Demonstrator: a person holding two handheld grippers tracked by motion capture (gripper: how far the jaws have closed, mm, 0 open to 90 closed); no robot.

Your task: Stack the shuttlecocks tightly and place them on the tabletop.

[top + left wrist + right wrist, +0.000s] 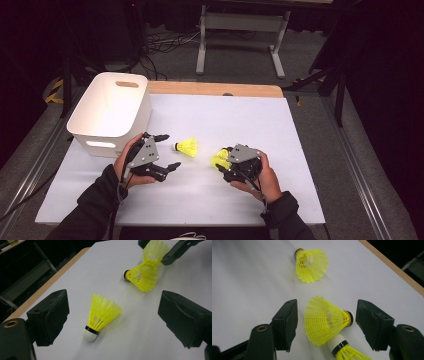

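Note:
Three yellow plastic shuttlecocks lie on the white table [280,150]. One shuttlecock [187,147] [102,315] lies on its side in line with the gap of my left gripper [170,151] [113,302], whose jaws stand wide and touch nothing. A second shuttlecock [217,157] [324,320] lies between the jaws of my right gripper [222,161] [328,306], cork toward the right jaw, with a gap on each side. The third shuttlecock [347,352] [155,250] lies right beside it, cork against its skirt.
A white plastic bin [112,112] with handle slots stands at the table's back left corner, just beyond my left hand. The table's wooden edge [215,89] runs along the back. A metal stand [240,35] and cables are on the floor behind.

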